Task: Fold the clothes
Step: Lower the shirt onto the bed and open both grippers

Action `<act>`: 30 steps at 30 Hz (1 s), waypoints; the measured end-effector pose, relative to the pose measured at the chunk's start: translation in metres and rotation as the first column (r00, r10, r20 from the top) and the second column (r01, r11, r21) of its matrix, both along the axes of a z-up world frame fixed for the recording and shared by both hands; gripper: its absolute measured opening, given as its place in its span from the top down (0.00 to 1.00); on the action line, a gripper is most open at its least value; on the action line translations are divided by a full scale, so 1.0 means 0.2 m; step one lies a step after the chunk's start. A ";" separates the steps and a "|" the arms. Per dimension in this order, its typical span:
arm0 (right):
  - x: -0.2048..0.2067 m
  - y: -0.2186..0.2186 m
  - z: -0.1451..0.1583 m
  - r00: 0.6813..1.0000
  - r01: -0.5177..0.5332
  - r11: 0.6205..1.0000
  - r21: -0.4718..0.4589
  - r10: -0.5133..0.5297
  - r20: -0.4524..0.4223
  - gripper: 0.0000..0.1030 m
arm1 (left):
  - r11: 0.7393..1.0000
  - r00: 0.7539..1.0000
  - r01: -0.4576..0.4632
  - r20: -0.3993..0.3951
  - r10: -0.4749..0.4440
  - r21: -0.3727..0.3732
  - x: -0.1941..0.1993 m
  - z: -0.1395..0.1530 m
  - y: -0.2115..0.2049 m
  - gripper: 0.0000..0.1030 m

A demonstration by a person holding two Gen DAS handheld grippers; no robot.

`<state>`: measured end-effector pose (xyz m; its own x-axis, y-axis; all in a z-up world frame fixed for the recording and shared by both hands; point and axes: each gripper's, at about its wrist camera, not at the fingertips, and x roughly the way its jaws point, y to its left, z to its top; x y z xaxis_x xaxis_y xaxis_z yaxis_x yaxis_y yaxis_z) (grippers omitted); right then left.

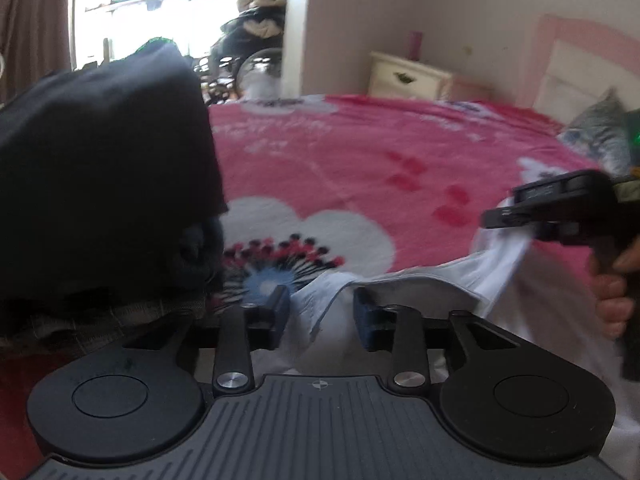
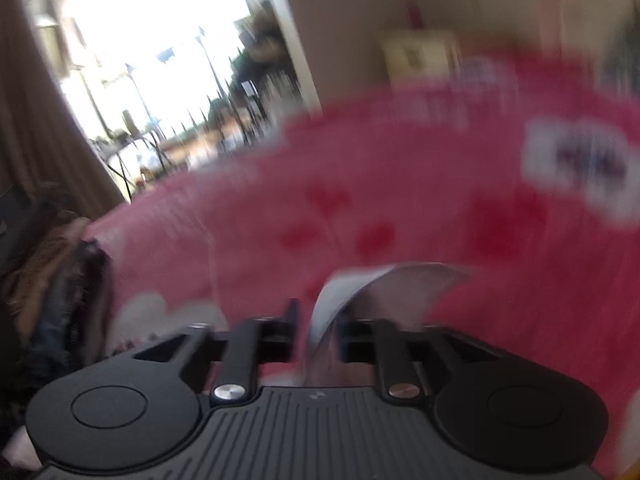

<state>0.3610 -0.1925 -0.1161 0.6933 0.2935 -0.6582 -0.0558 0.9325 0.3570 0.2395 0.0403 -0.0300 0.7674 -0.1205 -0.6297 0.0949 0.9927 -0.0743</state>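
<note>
Lifting the pale blue-white cotton shirt (image 1: 420, 292) off the pink floral bed blanket (image 1: 340, 168), right hand-held gripper (image 2: 316, 332) pinched its edge (at three o'clock); left hand-held gripper (image 1: 322, 314) stood spread astride the collar; even tension would have helped.

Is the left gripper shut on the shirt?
No, the left gripper is open, its fingers apart with the white shirt lying between them.

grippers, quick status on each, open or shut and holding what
left gripper: open, white shirt collar between its fingers, not clamped.
right gripper: shut on the white shirt.
</note>
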 end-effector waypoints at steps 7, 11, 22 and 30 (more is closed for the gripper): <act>0.05 -0.39 0.12 0.990 0.134 0.904 0.406 -0.144 -0.006 0.47 | 0.978 0.983 -0.177 0.034 0.182 -0.112 -0.06 -0.02 0.13 0.57; 0.07 -0.55 0.19 0.987 0.140 0.755 0.641 -0.161 -0.027 0.33 | 0.951 0.975 -0.207 0.028 0.219 -0.230 -0.05 -0.02 0.20 0.54; -0.17 -0.32 0.41 0.949 -0.310 0.914 0.261 0.283 0.137 0.26 | 0.917 0.973 -0.209 0.019 0.228 -0.339 -0.10 -0.04 0.31 0.50; -0.21 0.22 0.27 0.742 -0.670 0.740 -0.065 0.665 -0.081 0.66 | 0.900 0.972 -0.179 0.071 0.225 -0.398 -0.10 -0.02 0.35 0.48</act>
